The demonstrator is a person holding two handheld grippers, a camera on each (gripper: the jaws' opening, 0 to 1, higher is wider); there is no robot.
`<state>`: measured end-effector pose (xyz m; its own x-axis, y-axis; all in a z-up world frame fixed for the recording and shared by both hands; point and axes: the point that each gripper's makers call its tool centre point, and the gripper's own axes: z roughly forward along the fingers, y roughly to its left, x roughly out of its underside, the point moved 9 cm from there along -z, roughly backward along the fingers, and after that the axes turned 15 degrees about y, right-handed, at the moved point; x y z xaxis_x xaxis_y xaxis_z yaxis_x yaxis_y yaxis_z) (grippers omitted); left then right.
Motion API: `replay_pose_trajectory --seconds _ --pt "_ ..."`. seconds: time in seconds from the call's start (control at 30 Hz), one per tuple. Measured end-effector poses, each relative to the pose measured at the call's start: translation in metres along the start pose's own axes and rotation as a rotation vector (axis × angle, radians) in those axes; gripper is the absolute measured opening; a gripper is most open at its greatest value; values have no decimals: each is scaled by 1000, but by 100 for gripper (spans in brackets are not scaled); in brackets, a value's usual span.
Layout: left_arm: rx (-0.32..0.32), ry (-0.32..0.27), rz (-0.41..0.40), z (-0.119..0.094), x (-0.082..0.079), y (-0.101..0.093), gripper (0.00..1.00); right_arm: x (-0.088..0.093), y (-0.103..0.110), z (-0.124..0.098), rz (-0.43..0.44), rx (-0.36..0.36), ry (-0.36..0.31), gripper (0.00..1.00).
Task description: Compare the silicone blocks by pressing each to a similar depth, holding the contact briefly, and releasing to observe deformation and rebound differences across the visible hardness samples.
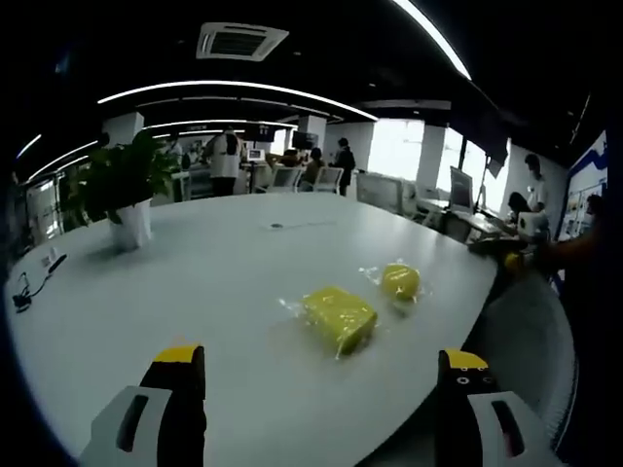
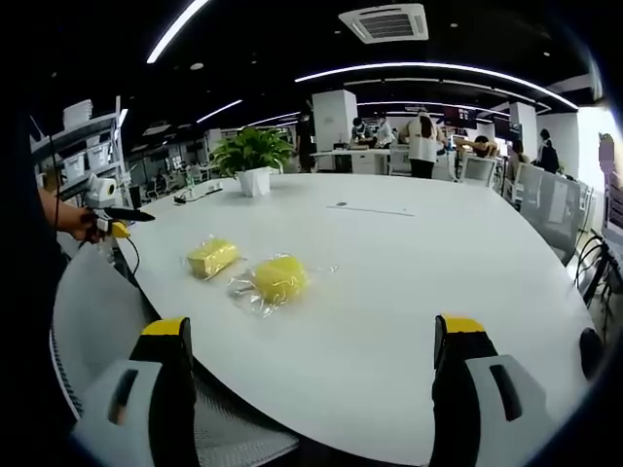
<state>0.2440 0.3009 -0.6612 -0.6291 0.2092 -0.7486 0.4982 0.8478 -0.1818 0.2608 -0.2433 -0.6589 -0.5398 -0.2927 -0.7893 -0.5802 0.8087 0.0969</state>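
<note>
Two yellow blocks, each sealed in a clear wrapper, are seen lying on the white counter (image 1: 195,282) near its curved edge, close beside one another but apart. In the left gripper view the rectangular block (image 1: 339,316) is nearer the camera and the rounder block (image 1: 400,281) lies beyond it to the right; in the right gripper view the rounder block (image 2: 279,277) is the nearer and the rectangular block (image 2: 212,258) lies to its left. Neither block is touched by anything. The left gripper (image 1: 321,384) is held level above the counter's near part, aimed at the blocks, its two yellow-tipped jaws spread wide with nothing between them. The right gripper (image 2: 311,375) is held off the counter's edge, aimed across it, its jaws likewise spread wide and empty. One potted plant (image 1: 122,185) in a white pot is stood on the counter well beyond the blocks, and a dark cable (image 1: 29,282) is laid near the far left edge in the left gripper view. At the left edge of the right gripper view the other gripper (image 2: 105,209) is seen gripped in a hand (image 2: 66,216), well clear of the blocks. Office desks, chairs and several standing people are visible in the background of both views, under curved ceiling lights and one ceiling vent (image 2: 386,22).
</note>
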Motion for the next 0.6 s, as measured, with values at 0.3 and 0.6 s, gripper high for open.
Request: replay_pose_trajectory --seconds 0.3,0.6 --pt "10 -7 11 -1 -3 -12 100 -5 7 3 -17 -4 1 97" --pt "11 -3 23 -4 -2 -27 100 -7 6 1 -3 -12 5 97"
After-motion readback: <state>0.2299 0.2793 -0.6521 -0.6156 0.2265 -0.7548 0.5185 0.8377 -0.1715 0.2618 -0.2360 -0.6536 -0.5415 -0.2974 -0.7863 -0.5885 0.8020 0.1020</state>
